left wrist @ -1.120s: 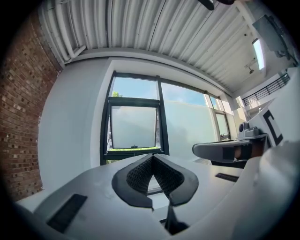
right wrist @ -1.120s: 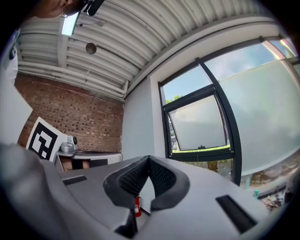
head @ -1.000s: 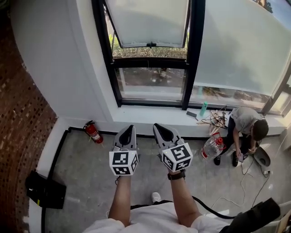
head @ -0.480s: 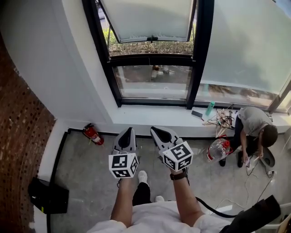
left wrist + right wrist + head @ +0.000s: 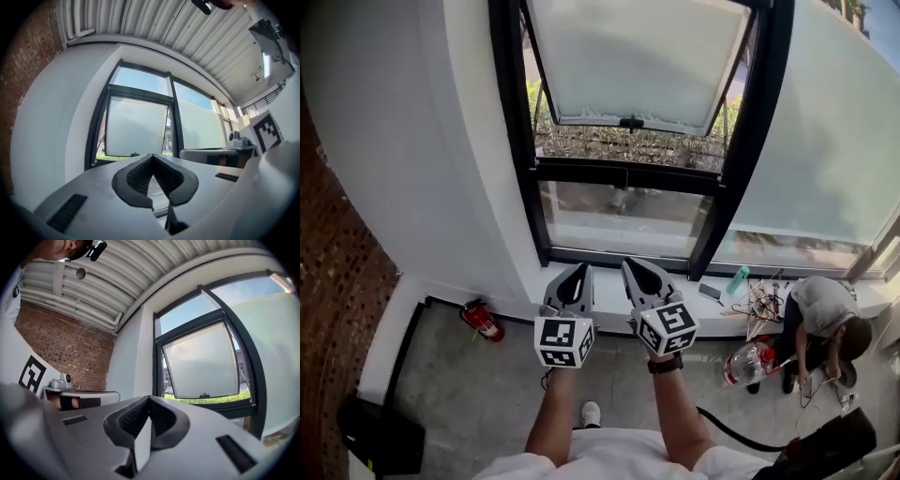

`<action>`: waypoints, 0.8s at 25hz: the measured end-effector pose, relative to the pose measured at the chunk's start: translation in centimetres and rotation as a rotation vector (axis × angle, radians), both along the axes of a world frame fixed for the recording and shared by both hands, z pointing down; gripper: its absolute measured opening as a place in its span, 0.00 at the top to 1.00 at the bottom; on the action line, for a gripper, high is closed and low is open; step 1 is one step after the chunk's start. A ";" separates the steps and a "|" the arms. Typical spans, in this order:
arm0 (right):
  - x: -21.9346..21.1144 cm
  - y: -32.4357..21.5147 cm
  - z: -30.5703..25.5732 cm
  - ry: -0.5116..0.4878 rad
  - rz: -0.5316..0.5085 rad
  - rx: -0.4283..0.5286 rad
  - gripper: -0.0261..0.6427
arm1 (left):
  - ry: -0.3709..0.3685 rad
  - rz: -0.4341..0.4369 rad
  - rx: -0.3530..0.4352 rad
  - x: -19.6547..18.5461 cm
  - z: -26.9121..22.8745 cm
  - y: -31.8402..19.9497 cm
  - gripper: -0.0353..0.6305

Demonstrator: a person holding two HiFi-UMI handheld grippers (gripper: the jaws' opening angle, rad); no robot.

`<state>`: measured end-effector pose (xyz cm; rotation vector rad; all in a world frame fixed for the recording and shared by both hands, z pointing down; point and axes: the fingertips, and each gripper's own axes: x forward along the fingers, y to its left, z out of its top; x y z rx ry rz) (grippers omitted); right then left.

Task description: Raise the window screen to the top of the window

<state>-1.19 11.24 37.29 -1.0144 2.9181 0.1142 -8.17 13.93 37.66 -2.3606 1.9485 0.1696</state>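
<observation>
While the left claw (image 5: 578, 271) and right claw (image 5: 631, 265) are clenched empty, the window screen (image 5: 637, 56) hangs partway down, untouched; raising appears outstanding.

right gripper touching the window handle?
Apart. The right gripper view shows the right gripper, shut and empty, with the window handle well beyond its tips and bare frame and glass between. The head view shows the same gap.
</observation>
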 end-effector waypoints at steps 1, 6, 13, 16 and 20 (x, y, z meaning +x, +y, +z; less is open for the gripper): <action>-1.3 -1.2 0.2 0.003 -0.002 -0.003 0.97 | -0.014 0.019 0.014 -0.8 0.0 -1.1 0.95; -6.2 -5.9 2.6 0.027 -0.009 -0.019 0.97 | -0.024 0.028 -0.022 -4.7 2.5 -7.0 0.95; -4.3 -15.8 4.0 0.032 0.063 -0.062 0.97 | 0.013 0.048 -0.057 -4.6 3.7 -17.1 0.95; -3.2 -21.8 3.9 0.013 0.075 -0.067 0.97 | -0.003 0.038 -0.057 -4.3 4.2 -22.6 0.95; -3.3 -30.4 2.4 -0.007 0.054 -0.056 0.97 | -0.030 0.029 -0.047 -4.8 3.2 -30.7 0.95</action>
